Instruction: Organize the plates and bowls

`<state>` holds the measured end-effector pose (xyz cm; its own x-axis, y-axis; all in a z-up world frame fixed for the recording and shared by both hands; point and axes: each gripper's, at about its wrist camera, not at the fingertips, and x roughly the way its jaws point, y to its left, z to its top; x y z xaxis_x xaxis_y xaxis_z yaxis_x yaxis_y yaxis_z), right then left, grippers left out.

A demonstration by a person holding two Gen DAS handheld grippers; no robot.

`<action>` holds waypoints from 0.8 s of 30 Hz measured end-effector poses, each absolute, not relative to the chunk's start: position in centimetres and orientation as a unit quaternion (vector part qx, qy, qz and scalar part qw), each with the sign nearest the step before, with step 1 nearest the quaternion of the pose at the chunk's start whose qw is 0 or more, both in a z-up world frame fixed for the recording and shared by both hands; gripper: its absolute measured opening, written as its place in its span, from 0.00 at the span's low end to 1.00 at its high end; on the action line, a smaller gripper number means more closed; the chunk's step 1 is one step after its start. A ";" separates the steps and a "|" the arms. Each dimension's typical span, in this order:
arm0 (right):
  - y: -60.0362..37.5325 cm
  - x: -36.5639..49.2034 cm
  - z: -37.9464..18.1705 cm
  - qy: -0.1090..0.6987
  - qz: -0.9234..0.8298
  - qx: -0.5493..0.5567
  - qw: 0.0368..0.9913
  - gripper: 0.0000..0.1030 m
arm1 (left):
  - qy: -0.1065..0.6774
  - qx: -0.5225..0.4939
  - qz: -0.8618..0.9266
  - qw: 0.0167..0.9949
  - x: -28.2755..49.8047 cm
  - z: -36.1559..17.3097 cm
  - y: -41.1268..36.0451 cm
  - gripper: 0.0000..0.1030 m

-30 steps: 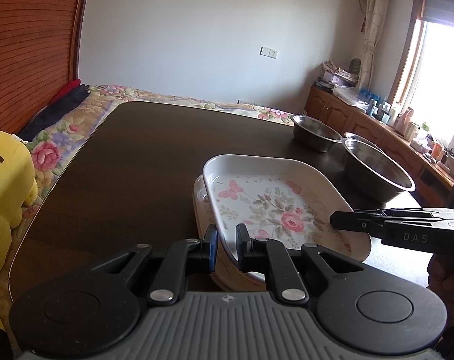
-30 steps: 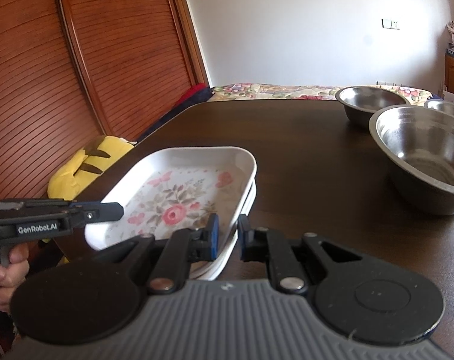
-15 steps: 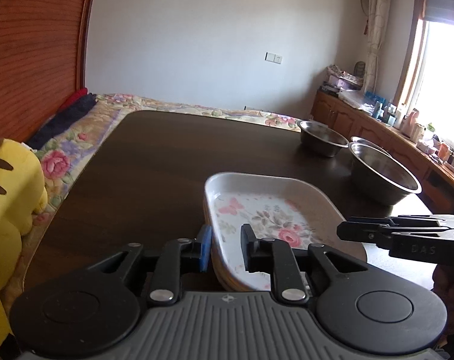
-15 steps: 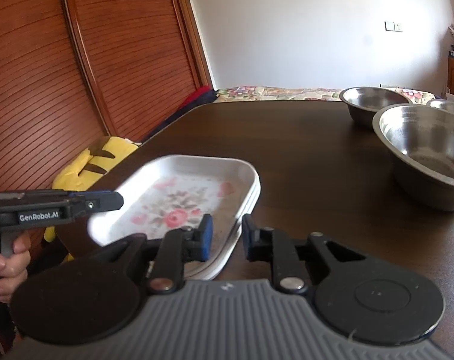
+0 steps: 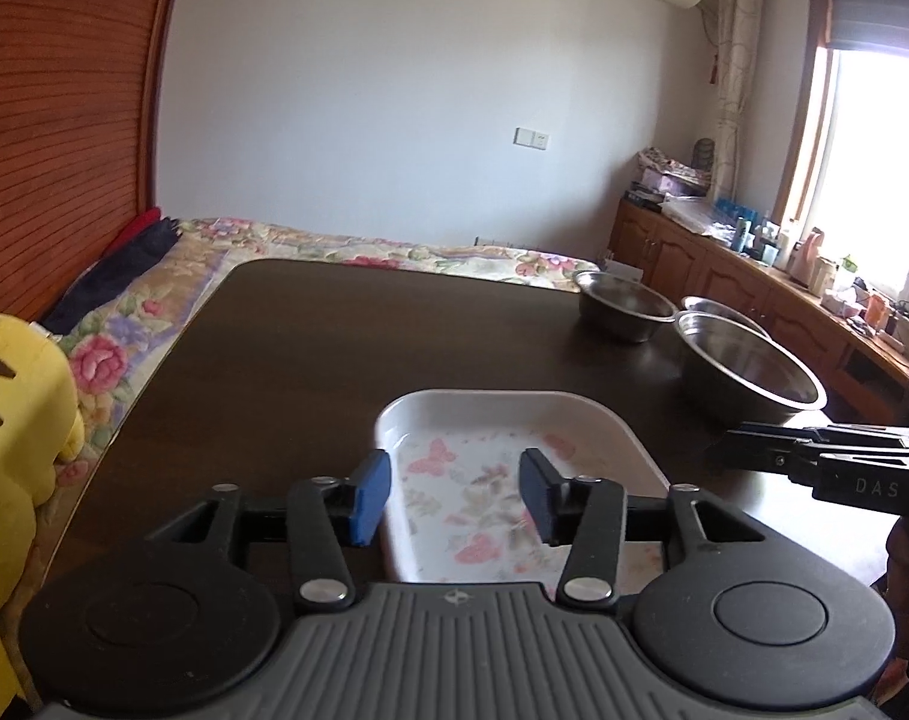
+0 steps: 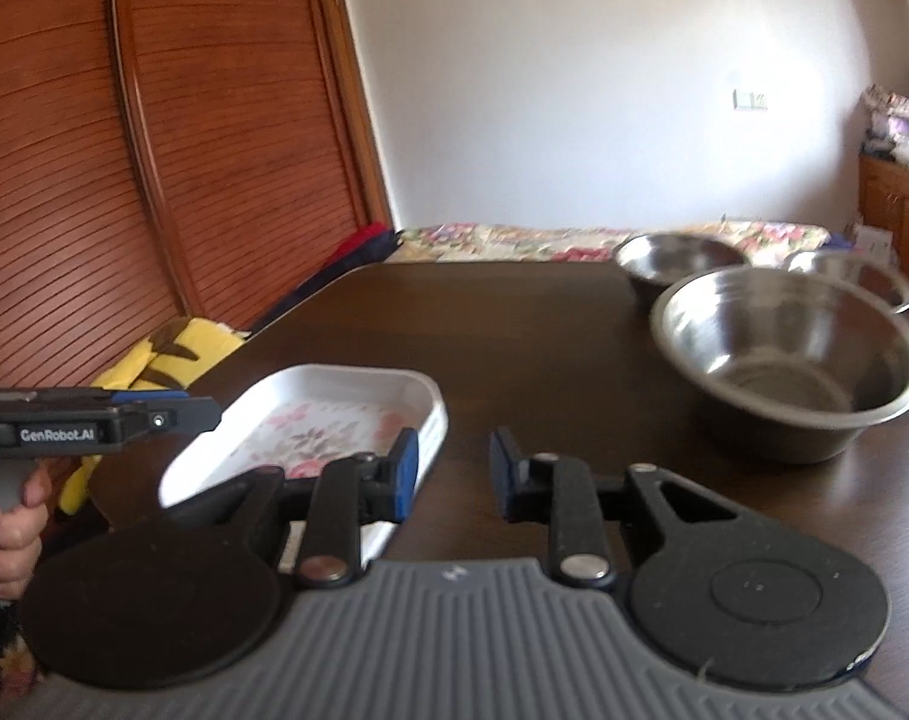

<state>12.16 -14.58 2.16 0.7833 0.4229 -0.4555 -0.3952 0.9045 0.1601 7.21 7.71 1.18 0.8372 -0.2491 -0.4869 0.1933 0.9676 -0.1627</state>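
Dark table (image 5: 334,348); claw labels: "GenRobot.AI", "DAS"

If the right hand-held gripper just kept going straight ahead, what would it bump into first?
Probably nothing soon. The right hand-held gripper points over bare dark table, between the floral plate on its left and the large steel bowl on its right. Depth is unclear.

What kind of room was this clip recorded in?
Most likely a bedroom in a home: a bed with a floral bedspread lies behind the dark table, with a slatted wooden wardrobe beside it and a cluttered low cabinet under the window.
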 end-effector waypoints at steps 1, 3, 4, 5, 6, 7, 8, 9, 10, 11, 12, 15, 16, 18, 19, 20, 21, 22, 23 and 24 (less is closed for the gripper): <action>-14.9 12.1 2.3 0.243 0.212 0.024 0.946 0.27 | 0.259 -0.051 -0.118 0.957 7.3 1.3 7.4 0.54; -15.5 11.9 2.5 0.236 0.205 0.021 0.950 0.27 | 0.257 -0.048 -0.124 0.957 7.4 1.4 6.8 0.57; -15.8 11.9 2.6 0.234 0.202 0.020 0.951 0.27 | 0.256 -0.048 -0.128 0.957 7.5 1.5 6.6 0.60; -16.2 11.8 2.6 0.230 0.197 0.019 0.953 0.27 | 0.254 -0.046 -0.131 0.957 7.5 1.6 6.2 0.62; -16.5 11.7 2.7 0.228 0.192 0.018 0.954 0.28 | 0.252 -0.044 -0.133 0.957 7.6 1.7 5.9 0.67; -16.8 11.7 2.8 0.225 0.188 0.018 0.956 0.29 | 0.251 -0.042 -0.135 0.958 7.7 1.7 5.5 0.70; -17.2 11.7 2.9 0.222 0.185 0.018 0.957 0.30 | 0.250 -0.040 -0.137 0.958 7.8 1.8 5.2 0.71; -17.6 11.7 3.0 0.220 0.180 0.018 0.959 0.31 | 0.249 -0.039 -0.140 0.958 8.0 1.9 4.8 0.73; -18.0 11.7 3.1 0.217 0.176 0.017 0.960 0.32 | 0.247 -0.037 -0.143 0.958 8.1 2.0 4.3 0.75; -18.5 11.7 3.1 0.214 0.172 0.016 0.961 0.37 | 0.246 -0.036 -0.146 0.958 8.3 2.0 3.9 0.76; -18.8 11.8 3.2 0.211 0.168 0.014 0.963 0.41 | 0.244 -0.034 -0.149 0.958 8.6 2.1 3.4 0.78; -20.2 11.9 3.3 0.203 0.151 0.008 0.968 0.46 | 0.244 -0.028 -0.165 0.955 9.4 2.2 1.5 0.80; -20.7 12.0 3.3 0.200 0.145 0.007 0.969 0.46 | 0.244 -0.026 -0.170 0.954 9.7 2.2 0.8 0.84; -21.7 12.3 3.3 0.197 0.135 0.009 0.971 0.48 | 0.241 -0.021 -0.181 0.953 10.2 2.3 -0.4 0.86; -22.2 12.4 3.3 0.195 0.130 0.011 0.972 0.49 | 0.241 -0.019 -0.186 0.952 10.5 2.4 -1.1 0.86; -22.8 12.6 3.3 0.193 0.126 0.014 0.973 0.50 | 0.241 -0.016 -0.191 0.951 10.7 2.4 -1.8 0.86; -23.3 12.9 3.3 0.193 0.122 0.015 0.974 0.50 | 0.241 -0.014 -0.196 0.950 10.9 2.4 -2.5 0.86; -23.9 13.1 3.3 0.192 0.117 0.016 0.974 0.51 | 0.240 -0.010 -0.202 0.949 11.2 2.5 -3.2 0.87; -24.3 13.2 3.2 0.190 0.113 0.017 0.975 0.55 | 0.239 -0.007 -0.205 0.949 11.4 2.5 -3.9 0.88; -24.8 13.5 3.2 0.188 0.107 0.017 0.976 0.63 | 0.237 -0.004 -0.209 0.949 11.6 2.6 -4.5 0.90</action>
<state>13.47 -24.81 3.18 0.9061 0.2161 -0.3637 -0.2030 0.9763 0.0744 11.64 -4.51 2.62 0.7999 -0.3986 -0.4486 0.3944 0.9126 -0.1077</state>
